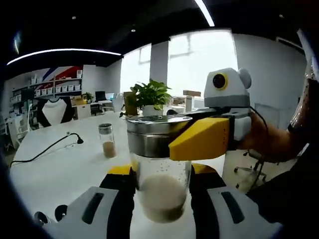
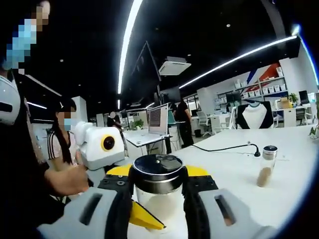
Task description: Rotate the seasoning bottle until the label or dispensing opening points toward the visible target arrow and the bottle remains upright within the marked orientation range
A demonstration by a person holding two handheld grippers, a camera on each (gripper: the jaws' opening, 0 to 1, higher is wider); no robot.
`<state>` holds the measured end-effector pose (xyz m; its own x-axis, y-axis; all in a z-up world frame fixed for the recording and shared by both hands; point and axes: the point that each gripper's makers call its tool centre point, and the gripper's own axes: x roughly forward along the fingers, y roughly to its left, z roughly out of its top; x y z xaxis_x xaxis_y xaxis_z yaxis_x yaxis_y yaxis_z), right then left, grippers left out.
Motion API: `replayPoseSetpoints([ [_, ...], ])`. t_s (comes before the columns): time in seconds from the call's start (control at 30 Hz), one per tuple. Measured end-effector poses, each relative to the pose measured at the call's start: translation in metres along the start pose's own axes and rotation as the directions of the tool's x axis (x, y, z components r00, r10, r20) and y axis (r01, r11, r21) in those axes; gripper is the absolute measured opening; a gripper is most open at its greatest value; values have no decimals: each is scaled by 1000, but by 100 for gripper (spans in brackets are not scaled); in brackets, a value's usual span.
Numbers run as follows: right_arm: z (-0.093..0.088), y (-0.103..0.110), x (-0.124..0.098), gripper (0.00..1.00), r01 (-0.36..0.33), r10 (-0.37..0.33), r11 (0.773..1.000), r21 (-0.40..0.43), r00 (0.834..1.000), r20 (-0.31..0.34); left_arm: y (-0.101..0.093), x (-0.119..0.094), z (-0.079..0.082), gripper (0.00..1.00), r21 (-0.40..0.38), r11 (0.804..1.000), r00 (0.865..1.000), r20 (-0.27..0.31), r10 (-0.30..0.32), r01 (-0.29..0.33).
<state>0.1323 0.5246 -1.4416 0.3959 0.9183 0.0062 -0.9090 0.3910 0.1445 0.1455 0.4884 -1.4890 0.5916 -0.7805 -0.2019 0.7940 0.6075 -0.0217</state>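
Seasoning bottle (image 1: 160, 169), a clear glass cylinder with a brushed metal cap and pale powder at the bottom, stands upright on the smooth white table (image 1: 65, 169). In the left gripper view, a smaller capped jar (image 1: 106, 141) sits to its left, the left gripper (image 1: 162, 199) clamps the glass body, and the right gripper (image 1: 199, 139) pinches the cap. In the right gripper view, the right gripper (image 2: 158, 191) closes around the bottle's neck.

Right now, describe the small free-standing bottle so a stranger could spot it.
On the white table, past the big jar in the grippers, it stands alone near the black cable. The small bottle is slim clear glass, silver-capped, with brown powder, not white.
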Motion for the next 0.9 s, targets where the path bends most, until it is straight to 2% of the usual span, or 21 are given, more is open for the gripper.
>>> replayPoseSetpoints([
  [0.03,1,0,0,36,2,-2,1000,-4,1000,5,0,0,1,44,-1,1000,1000,1,9,-9],
  [0.13,7,-1,2,36,73,-71,997,-37,996,45,8,0,5,44,-35,993,993,14,115,-114],
  [0.23,10,-3,4,37,138,-135,990,-41,988,69,15,-2,6,44,30,977,978,6,210,-211],
  [0.4,18,-2,9,37,228,-217,970,-82,969,120,17,-4,13,44,7,967,967,22,254,-254],
  [0.5,18,-3,10,37,234,-223,968,-88,967,122,19,-5,13,44,15,963,963,17,268,-268],
  [0.57,18,-4,9,37,224,-214,971,-82,969,120,19,-6,11,44,24,963,963,11,269,-269],
  [0.67,16,0,7,36,152,-147,987,-48,984,96,17,-11,10,44,62,965,967,3,254,-254],
  [0.7,17,2,6,36,110,-108,994,-10,989,106,15,-13,12,44,64,970,972,11,233,-233],
  [0.73,18,2,5,36,95,-95,995,-2,990,107,14,-14,13,44,67,972,975,12,224,-224],
  [0.8,19,3,3,36,50,-52,999,13,993,104,11,-15,14,43,74,979,982,7,191,-191],
  [0.83,18,8,1,36,-23,24,1000,-18,997,73,5,-15,14,43,78,988,991,-6,135,-134],
  [0.87,18,9,0,36,-35,36,999,-18,997,72,4,-16,14,43,76,989,992,-6,124,-124],
  [0.9,19,14,-1,36,-83,85,996,-36,994,72,1,-16,16,44,62,994,996,-1,90,-90],
])
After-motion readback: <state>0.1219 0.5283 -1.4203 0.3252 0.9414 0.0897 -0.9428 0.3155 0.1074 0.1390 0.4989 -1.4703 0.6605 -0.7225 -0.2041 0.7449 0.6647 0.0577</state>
